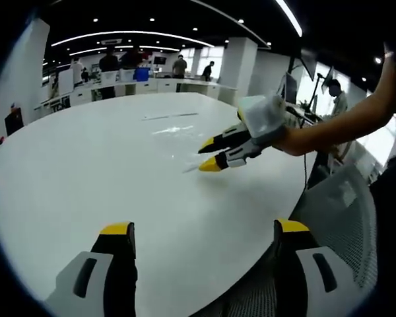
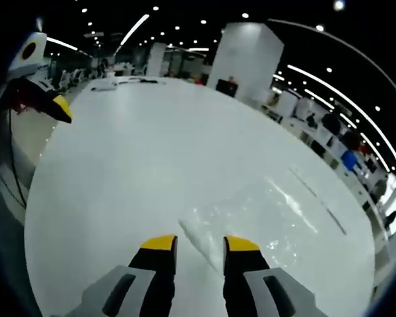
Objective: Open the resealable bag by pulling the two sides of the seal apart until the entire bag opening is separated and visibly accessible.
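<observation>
Bag: clear bag (image 2: 270, 218) lies flat on the white bench (image 2: 132, 165), just ahead of the right gripper; in the left gripper view it shows as a faint glossy patch (image 1: 175, 131) beyond the right gripper's tips.
Bag corner: the near corner (image 2: 195, 231) sits between the right gripper's tips; touching or not, I cannot tell.
Seal: too faint to tell whether it is parted.
Right gripper: right gripper (image 2: 200, 243) has its jaws apart, holding nothing; seen from the left gripper view (image 1: 210, 155) it hangs low over the bench near the bag, a person's arm (image 1: 343, 122) behind it.
Left gripper: left gripper (image 1: 204, 228) has its jaws wide apart, empty, over the bench edge, well apart from the bag; in the right gripper view one yellow tip (image 2: 61, 107) shows far from the bag.
Chair: mesh chair (image 1: 346, 205) beside the bench edge, near the left gripper.
</observation>
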{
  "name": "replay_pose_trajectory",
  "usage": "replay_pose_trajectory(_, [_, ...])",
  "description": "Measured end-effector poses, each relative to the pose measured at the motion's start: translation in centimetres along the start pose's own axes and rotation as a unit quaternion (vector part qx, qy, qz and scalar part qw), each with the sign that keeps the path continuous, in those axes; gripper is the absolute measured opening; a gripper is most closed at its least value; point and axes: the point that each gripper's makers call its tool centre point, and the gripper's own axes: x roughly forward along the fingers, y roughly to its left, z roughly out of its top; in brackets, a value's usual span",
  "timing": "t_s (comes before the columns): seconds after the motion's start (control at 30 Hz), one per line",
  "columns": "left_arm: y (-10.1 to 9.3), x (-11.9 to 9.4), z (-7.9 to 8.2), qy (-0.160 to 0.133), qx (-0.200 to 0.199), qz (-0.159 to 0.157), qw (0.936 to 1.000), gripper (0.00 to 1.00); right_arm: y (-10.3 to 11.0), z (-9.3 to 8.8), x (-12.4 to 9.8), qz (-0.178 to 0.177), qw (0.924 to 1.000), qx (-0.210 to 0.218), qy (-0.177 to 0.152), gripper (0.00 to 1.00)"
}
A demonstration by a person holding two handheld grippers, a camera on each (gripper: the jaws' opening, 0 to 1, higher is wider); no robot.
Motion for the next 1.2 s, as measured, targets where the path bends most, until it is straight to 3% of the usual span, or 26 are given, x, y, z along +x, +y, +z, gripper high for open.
replay_pose_trajectory(0.23, [-0.6, 0.2, 0.0, 0.001, 0.0, -0.01, 0.9999, 0.83, -0.3, -1.0, 0.8, 0.003, 0.9985, -0.048, 0.027, 0.28])
replay_pose_trajectory(0.37, [-1.3, 0.5, -0.3, 0.012, 0.016, -0.017, 0.9996, 0.83, -0.5, -0.7, 0.8, -0.002, 0.9987, -0.046, 0.023, 0.27])
replay_pose_trajectory(0.57, [-1.7, 0.7, 0.0, 0.009, 0.014, -0.025, 0.9996, 0.83, -0.1, -0.2, 1.3, 0.014, 0.9974, -0.069, 0.017, 0.16])
replay_pose_trajectory(0.77, [-0.7, 0.3, 0.3, 0.007, 0.005, -0.01, 0.9999, 0.82, 0.4, 0.0, 1.5, 0.022, 0.9881, -0.151, 0.018, 0.11])
replay_pose_trajectory(0.97, [-0.4, 0.2, 0.1, 0.013, 0.009, -0.008, 0.9998, 0.81, 0.4, -0.5, 1.8, 0.025, 0.9854, -0.166, 0.027, 0.1])
replay_pose_trajectory(1.13, [-0.7, 0.4, 0.1, 0.009, -0.005, -0.011, 0.9999, 0.79, 0.3, -0.6, 1.8, 0.029, 0.9837, -0.175, 0.03, 0.02])
replay_pose_trajectory(1.2, [-1.2, 0.6, 0.2, 0.009, -0.003, -0.014, 0.9999, 0.79, 0.2, -0.4, 1.8, 0.028, 0.9802, -0.194, 0.027, 0.01])
